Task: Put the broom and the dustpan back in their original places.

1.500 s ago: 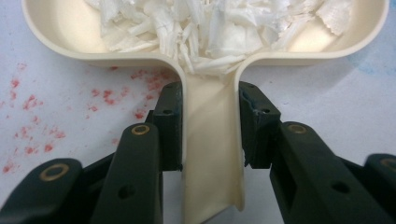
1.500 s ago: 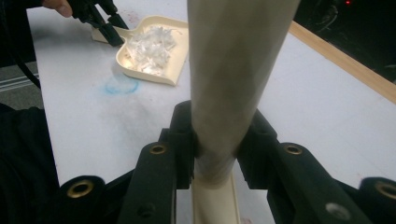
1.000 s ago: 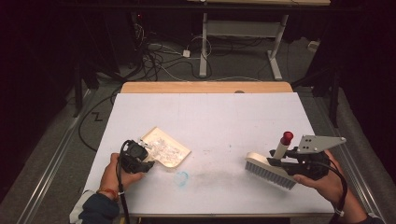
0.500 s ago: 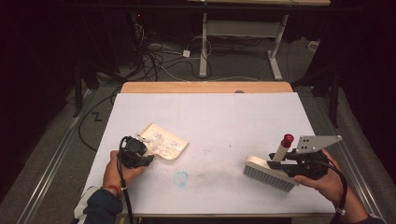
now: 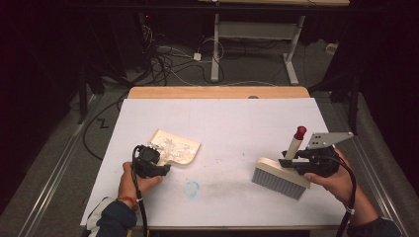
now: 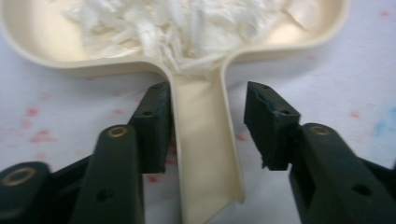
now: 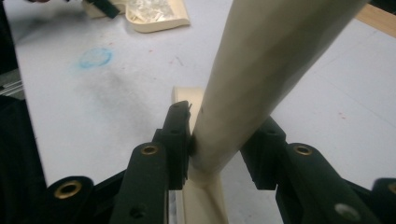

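Your right tongs [image 5: 291, 164] grip the brush [image 5: 280, 177] by its handle, low over the table [image 5: 237, 118]. Your left tongs [image 6: 205, 126] stand wide around the handle of the dustpan [image 6: 205, 154], which lies on the table full of white scraps [image 6: 187, 23]. I think the sweeping is done, so next you close on that handle and lift it level.
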`<state>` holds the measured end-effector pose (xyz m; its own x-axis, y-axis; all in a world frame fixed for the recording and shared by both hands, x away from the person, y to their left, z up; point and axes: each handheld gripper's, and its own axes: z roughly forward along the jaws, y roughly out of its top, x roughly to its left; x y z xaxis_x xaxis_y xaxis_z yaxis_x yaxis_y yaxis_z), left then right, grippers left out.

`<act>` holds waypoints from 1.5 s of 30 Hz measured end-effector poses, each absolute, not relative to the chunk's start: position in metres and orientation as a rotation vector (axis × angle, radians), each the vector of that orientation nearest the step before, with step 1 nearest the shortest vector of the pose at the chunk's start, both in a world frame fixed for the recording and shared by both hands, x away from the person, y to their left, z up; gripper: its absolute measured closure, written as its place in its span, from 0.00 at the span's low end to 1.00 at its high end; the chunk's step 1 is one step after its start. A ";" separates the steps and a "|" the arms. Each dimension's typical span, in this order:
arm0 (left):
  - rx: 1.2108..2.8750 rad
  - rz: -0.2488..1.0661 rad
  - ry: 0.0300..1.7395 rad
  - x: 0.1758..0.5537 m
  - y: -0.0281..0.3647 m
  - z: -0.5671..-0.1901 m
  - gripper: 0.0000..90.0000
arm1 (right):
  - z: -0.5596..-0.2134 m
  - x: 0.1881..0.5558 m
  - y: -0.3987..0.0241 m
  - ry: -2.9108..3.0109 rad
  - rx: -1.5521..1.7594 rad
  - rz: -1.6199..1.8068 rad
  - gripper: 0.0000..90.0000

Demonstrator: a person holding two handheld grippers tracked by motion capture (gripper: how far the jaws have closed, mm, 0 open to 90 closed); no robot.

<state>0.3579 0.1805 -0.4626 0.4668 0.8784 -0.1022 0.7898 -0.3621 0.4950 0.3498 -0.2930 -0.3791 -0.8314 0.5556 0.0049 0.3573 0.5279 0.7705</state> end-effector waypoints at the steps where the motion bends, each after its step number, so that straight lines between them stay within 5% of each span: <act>1: 2.240 0.245 1.387 0.355 0.178 -0.462 0.52 | -0.380 0.353 -0.293 2.505 0.795 1.180 0.69; 9: 2.307 0.258 1.247 0.329 0.166 -0.457 0.43 | -0.385 0.390 -0.281 2.432 0.903 1.080 0.64; 22: 2.170 0.577 1.000 0.305 0.201 -0.458 0.22 | -0.397 0.429 -0.255 2.239 1.022 1.012 0.58; 34: 2.162 0.636 0.923 0.302 0.195 -0.458 0.21 | -0.390 0.428 -0.260 2.043 1.005 1.100 0.53; 45: 2.169 0.673 0.917 0.300 0.194 -0.462 0.21 | -0.389 0.418 -0.254 1.979 0.949 1.140 0.39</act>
